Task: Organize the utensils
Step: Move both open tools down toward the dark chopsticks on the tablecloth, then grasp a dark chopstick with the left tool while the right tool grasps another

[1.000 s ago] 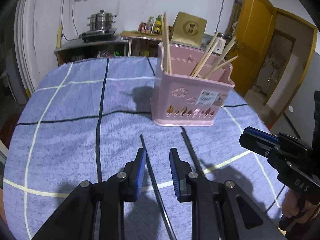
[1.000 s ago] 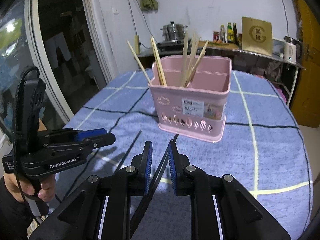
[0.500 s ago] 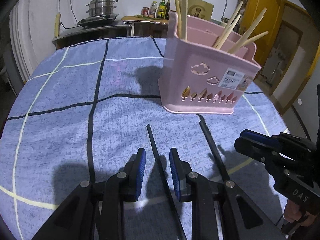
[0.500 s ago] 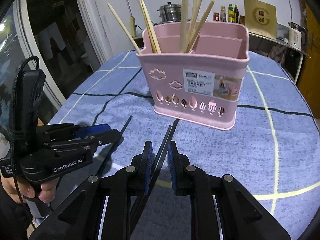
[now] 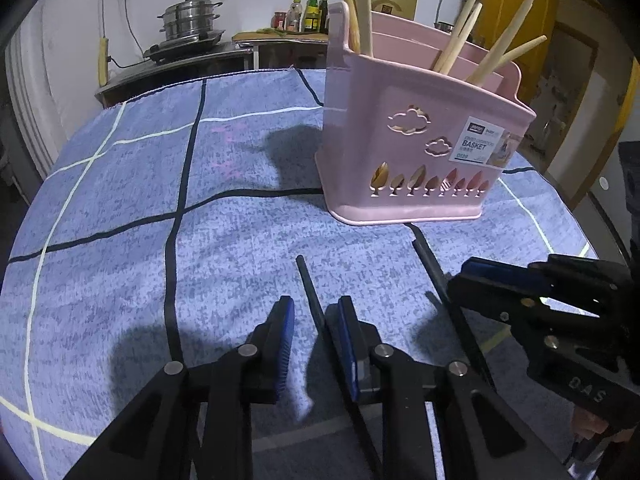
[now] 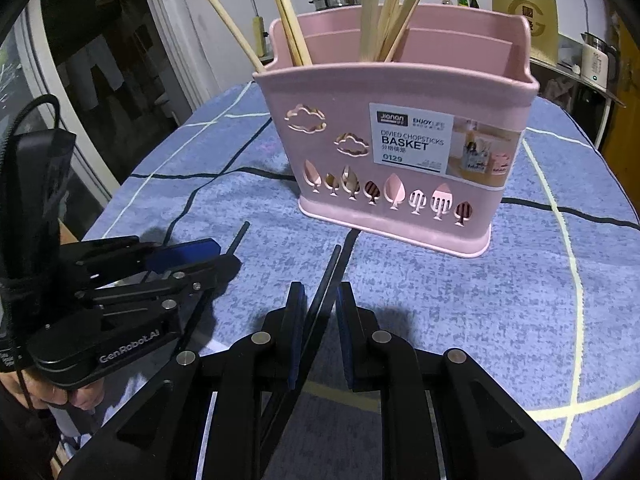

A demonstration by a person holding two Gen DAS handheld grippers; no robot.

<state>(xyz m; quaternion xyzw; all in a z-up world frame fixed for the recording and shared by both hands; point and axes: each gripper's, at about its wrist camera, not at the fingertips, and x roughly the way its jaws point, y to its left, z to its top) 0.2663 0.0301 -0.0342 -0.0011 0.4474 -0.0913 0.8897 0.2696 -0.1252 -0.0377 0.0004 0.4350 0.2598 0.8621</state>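
Two black chopsticks lie on the blue checked cloth of the desk (image 5: 224,168), below the pink basket (image 6: 400,168) that stands in the upper centre of the right wrist view and the upper right of the left wrist view. The wooden chopsticks (image 6: 384,8) already stand in its compartments.

The left gripper (image 5: 316,340) straddles the left black chopstick (image 5: 310,292) at the lower centre of its frame. Its jaws are closing, and the stick runs between them close against the right-hand pad, with a clear gap to the left-hand one; they do not grip it yet. The right gripper (image 6: 320,332) straddles the right black chopstick (image 6: 324,284) with its jaws narrowly parted; the stick slants between the pads, and I cannot tell whether they press it.

The risks, as I judge them:
- The left stick sits off-centre, so the closing jaws may push it sideways and let it roll on the cloth instead of clamping it.
- Both sticks are thin, round and probably slick; a pinch this far from the middle could let the long end droop or swivel on lifting.
- The pads are low to the desk and might catch the cloth, dragging it and shifting the basket.
- The two grippers work just beside each other at the bottom of both frames, so they may knock together when raised.
- A tilted stick could strike the basket rim or the wooden chopsticks, which lean out.
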